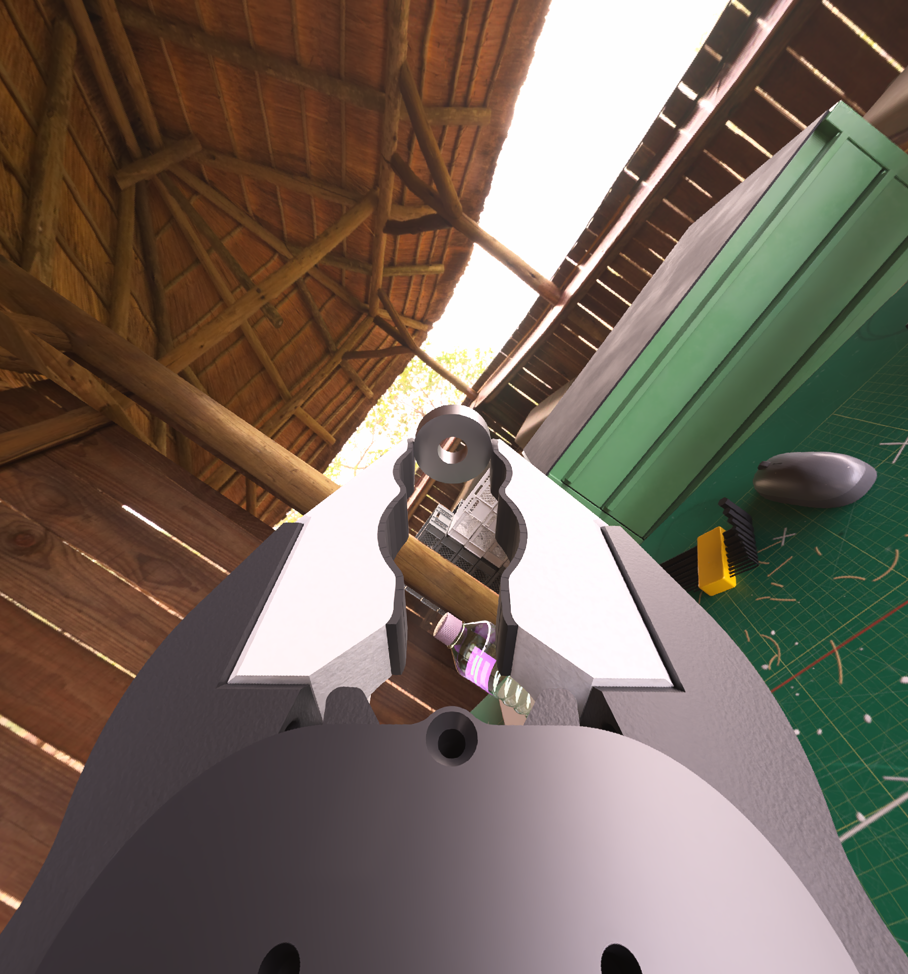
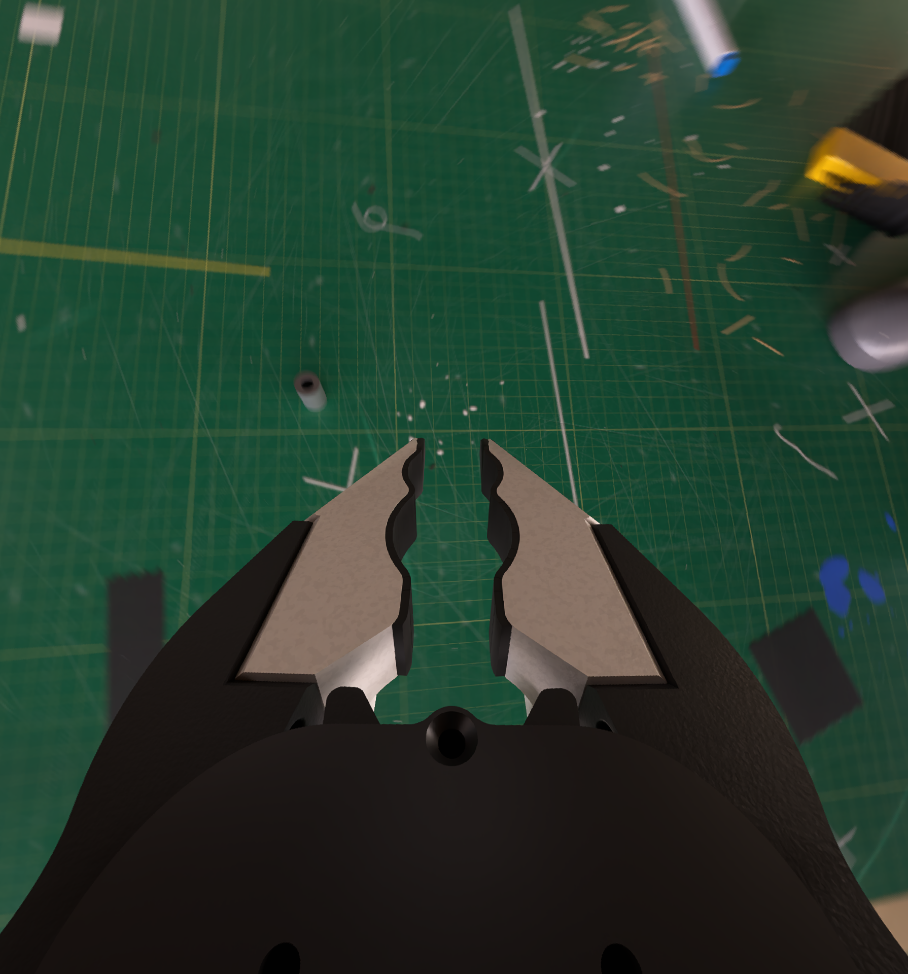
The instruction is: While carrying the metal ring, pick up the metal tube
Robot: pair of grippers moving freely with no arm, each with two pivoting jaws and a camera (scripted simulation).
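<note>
My left gripper is shut on a grey metal ring, pinched between its fingertips and held up in the air, tilted away from the mat. In the right wrist view, a small grey metal tube lies on the green cutting mat, ahead and to the left of my right gripper. The right gripper is open and empty, pointing down at the mat, apart from the tube.
A grey computer mouse, a yellow-and-black brush and a green cabinet are at the mat's side. A white marker with a blue cap lies far right. A purple-labelled bottle shows between the left fingers.
</note>
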